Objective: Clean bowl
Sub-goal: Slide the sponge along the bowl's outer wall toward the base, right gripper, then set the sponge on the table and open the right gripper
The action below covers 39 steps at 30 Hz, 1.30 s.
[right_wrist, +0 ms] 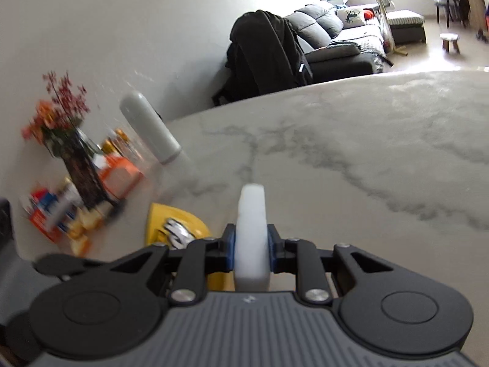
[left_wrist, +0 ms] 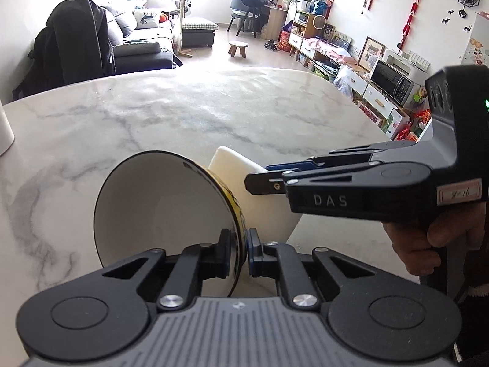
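Bowl [left_wrist: 159,214] lower centre of left view, tipped on edge over marble counter [left_wrist: 214,107], white inside, yellow outside. Left gripper [left_wrist: 240,252] pinches its rim. White sponge [right_wrist: 251,232] just behind bowl, clamped edge-on in right gripper [right_wrist: 251,252]. Blurred flower vase [right_wrist: 78,165] at left of right view.

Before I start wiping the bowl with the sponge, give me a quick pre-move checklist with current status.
1. Left gripper clamped on bowl rim: ok.
2. Bowl tipped on edge, white inside exposed: ok.
3. Right gripper pinching white sponge: ok.
4. Sponge touching the bowl's inside: not ok; it sits behind the yellow outside.
5. Dirt left inside bowl: cannot tell.
6. Marble table free around the bowl: ok.
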Each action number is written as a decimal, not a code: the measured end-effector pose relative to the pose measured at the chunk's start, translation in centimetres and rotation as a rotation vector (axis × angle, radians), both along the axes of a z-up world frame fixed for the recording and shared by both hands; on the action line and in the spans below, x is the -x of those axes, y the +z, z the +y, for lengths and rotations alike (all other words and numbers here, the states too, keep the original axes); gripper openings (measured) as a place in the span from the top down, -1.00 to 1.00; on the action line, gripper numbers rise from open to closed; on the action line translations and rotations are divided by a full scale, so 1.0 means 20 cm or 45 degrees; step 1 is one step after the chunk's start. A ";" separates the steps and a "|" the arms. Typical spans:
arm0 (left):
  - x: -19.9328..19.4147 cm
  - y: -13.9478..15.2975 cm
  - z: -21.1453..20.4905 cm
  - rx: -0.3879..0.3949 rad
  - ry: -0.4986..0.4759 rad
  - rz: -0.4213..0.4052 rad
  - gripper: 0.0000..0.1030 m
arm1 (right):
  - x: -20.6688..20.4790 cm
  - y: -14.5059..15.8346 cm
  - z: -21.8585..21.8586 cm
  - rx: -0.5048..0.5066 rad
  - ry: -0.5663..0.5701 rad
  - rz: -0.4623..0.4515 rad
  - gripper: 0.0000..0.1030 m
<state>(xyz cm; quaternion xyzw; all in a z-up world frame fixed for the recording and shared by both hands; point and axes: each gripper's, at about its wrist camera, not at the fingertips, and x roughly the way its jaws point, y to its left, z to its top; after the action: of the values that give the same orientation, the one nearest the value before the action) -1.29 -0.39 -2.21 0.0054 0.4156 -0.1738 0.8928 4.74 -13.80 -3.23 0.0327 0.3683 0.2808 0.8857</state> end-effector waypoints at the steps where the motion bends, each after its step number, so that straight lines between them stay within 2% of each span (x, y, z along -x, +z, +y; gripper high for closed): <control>1: -0.02 0.00 0.00 0.001 -0.001 0.001 0.79 | 0.02 0.00 0.01 0.060 0.020 -0.039 0.49; 3: -0.04 -0.01 0.01 0.006 -0.002 0.003 0.78 | 0.05 0.00 0.03 0.217 0.062 -0.127 0.50; 5: -0.04 -0.02 0.02 0.014 0.000 0.004 0.77 | 0.06 0.00 0.05 0.338 0.068 -0.165 0.49; 7: -0.01 -0.01 0.02 0.019 0.001 0.006 0.76 | 0.05 -0.03 0.05 0.372 0.059 -0.154 0.44; 9: 0.00 -0.01 0.03 0.019 0.001 0.006 0.75 | 0.04 -0.05 0.01 0.354 0.022 -0.136 0.19; 11: 0.00 -0.01 0.03 0.020 0.003 0.002 0.75 | 0.02 -0.05 -0.03 0.342 -0.029 -0.141 -0.15; 12: 0.00 -0.01 0.03 0.020 0.004 0.000 0.75 | 0.02 -0.05 -0.05 0.347 -0.040 -0.150 -0.22; 14: 0.00 -0.01 0.03 0.027 0.008 -0.002 0.74 | 0.03 -0.05 -0.05 0.413 0.002 -0.187 -0.69; 16: 0.00 -0.01 0.04 0.035 0.013 -0.004 0.74 | 0.04 -0.05 -0.03 0.498 0.080 -0.213 -1.00; 17: 0.01 -0.01 0.04 0.038 0.015 -0.005 0.73 | 0.05 -0.05 -0.02 0.533 0.140 -0.210 -1.00; 20: 0.01 0.00 0.04 0.040 0.015 -0.005 0.72 | 0.06 -0.04 -0.01 0.550 0.165 -0.228 -1.00; 22: 0.01 0.00 0.04 0.040 0.016 -0.007 0.72 | 0.11 -0.02 0.01 0.586 0.170 -0.297 -0.93; 24: 0.01 0.01 0.05 0.043 0.019 -0.011 0.72 | 0.13 -0.01 0.04 0.619 0.177 -0.302 -0.61; 26: 0.01 0.01 0.06 0.047 0.023 -0.013 0.71 | 0.16 -0.01 0.06 0.622 0.253 -0.295 -0.17; 32: 0.01 0.02 0.07 0.049 0.033 -0.018 0.70 | 0.25 -0.02 0.14 0.590 0.442 -0.355 -0.17; 39: 0.01 0.01 0.08 0.059 0.035 -0.007 0.62 | 0.25 -0.09 0.18 0.607 0.527 -0.336 -0.18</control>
<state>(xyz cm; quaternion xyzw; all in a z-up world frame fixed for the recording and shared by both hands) -1.47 1.22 -1.96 -0.0205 0.4091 -0.1710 0.8961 -0.29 -10.26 -5.04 -0.2872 0.3048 0.3624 0.8327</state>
